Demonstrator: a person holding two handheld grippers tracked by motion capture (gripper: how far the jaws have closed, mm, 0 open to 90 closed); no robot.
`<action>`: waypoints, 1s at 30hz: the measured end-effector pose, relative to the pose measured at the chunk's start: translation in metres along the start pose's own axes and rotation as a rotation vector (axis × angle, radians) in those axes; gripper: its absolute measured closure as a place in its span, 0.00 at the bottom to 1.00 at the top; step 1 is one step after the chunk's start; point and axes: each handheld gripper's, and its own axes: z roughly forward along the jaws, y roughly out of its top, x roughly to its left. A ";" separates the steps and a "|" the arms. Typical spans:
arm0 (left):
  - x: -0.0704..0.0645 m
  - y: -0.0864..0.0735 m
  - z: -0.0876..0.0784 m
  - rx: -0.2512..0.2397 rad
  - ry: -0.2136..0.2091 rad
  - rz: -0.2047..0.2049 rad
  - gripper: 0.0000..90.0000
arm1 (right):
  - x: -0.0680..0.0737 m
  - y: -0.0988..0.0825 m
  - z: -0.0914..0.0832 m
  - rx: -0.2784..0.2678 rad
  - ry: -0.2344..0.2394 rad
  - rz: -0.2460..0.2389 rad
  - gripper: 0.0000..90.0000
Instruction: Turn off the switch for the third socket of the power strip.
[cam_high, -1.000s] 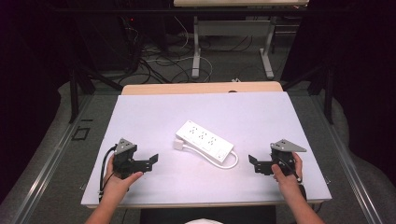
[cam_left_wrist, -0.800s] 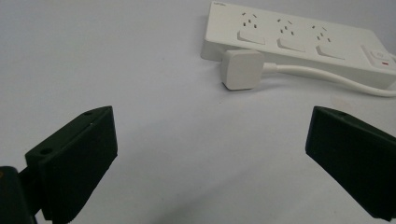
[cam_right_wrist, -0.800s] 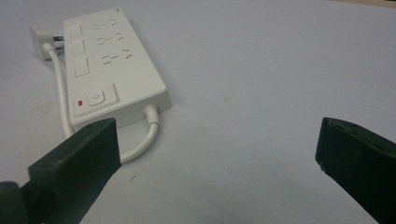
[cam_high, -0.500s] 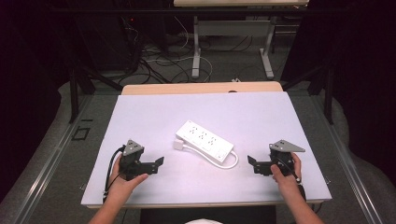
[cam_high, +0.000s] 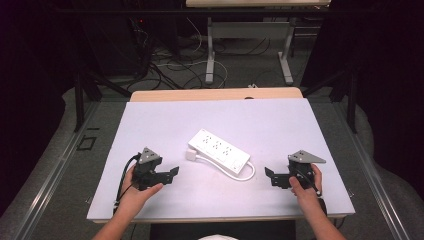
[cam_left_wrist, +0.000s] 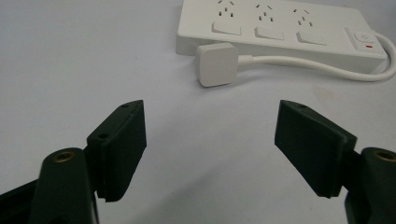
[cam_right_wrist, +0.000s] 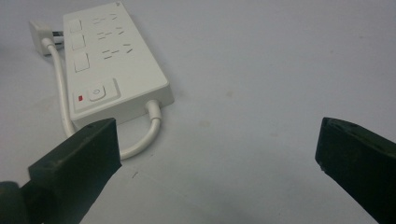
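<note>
The white table (cam_high: 150, 200) carries a white power strip (cam_high: 220, 152) at its middle, its square plug (cam_left_wrist: 217, 64) lying just beside it on a looped cord. The left gripper (cam_high: 172, 174) – jaws just narrowing, nothing between them – should square up on the plug; the right gripper (cam_high: 268, 176) waits wide apart, empty. No readable lettering – only a red mark by the switch.

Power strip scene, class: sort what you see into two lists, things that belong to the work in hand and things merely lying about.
Part of the work:
- power strip
- its plug and white cord
- left tongs, jaws just closing, nothing between them
- right tongs, open

Lying about:
- floor cables beyond the table
- table legs behind
</note>
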 end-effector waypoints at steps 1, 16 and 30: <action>0.000 0.002 0.000 -0.005 0.000 0.009 0.30 | 0.000 0.000 0.000 -0.002 0.002 0.000 0.00; 0.000 0.035 -0.002 -0.002 -0.037 -0.013 0.39 | 0.000 -0.001 0.001 0.002 0.003 0.005 0.00; 0.000 0.062 -0.007 -0.030 -0.044 -0.074 0.44 | 0.000 -0.001 0.001 0.006 0.001 0.007 0.00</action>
